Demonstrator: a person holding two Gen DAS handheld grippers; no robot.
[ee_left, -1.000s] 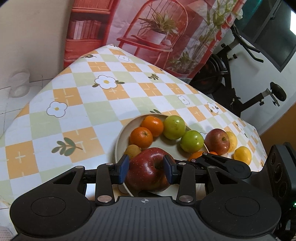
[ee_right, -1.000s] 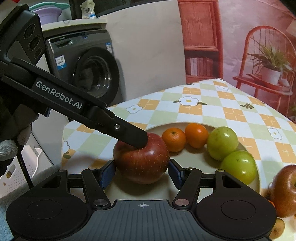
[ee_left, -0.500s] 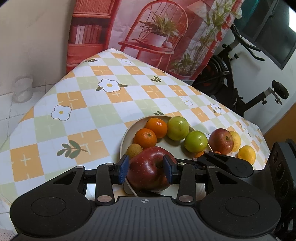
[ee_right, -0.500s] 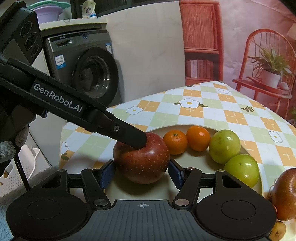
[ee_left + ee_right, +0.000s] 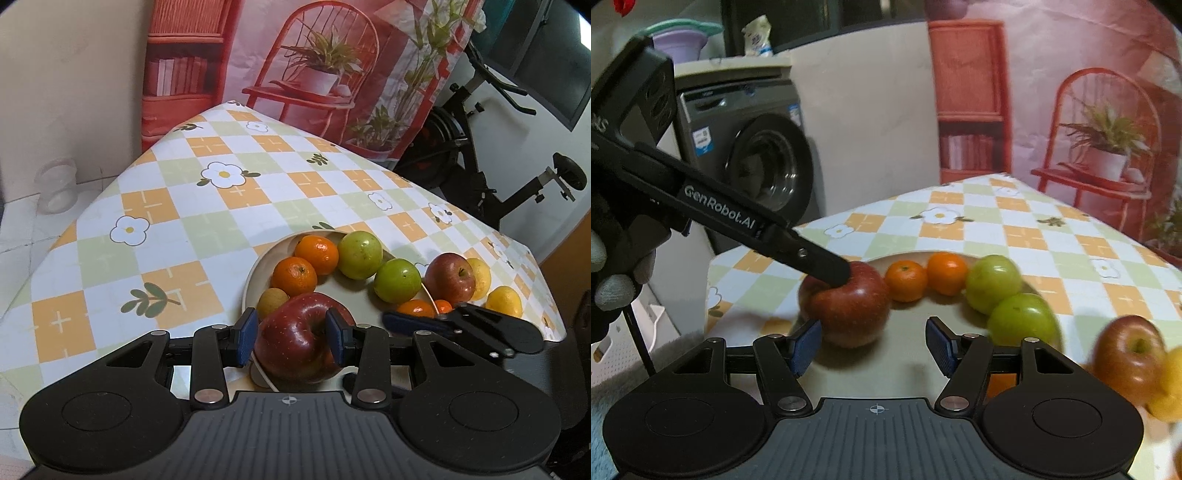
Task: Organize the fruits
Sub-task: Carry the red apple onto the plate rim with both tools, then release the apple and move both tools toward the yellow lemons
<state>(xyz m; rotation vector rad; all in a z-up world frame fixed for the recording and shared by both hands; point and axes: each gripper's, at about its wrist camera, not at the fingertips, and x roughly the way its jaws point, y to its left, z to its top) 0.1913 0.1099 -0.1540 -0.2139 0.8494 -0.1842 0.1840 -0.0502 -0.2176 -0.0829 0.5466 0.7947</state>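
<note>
My left gripper [image 5: 291, 336] is shut on a big red apple [image 5: 301, 345] at the near rim of a cream plate [image 5: 255, 271]; the apple also shows in the right wrist view [image 5: 849, 308] with a left finger on it. The plate holds two oranges [image 5: 306, 264], two green apples [image 5: 376, 267] and a small brownish fruit [image 5: 272, 301]. My right gripper [image 5: 875, 345] is open and empty over the plate, to the right of the big apple. A second red apple [image 5: 450, 277] lies just off the plate.
Yellow lemons [image 5: 504, 301] and small oranges [image 5: 417, 307] lie near the table's right edge by the second apple. The checked flowered tablecloth [image 5: 207, 221] covers the table. A washing machine [image 5: 750, 162] stands beyond the table's left side, an exercise bike [image 5: 480, 140] to the right.
My right gripper has come off the big red apple and shifted right, its jaws now clear of it. My left gripper keeps its hold on the apple.
</note>
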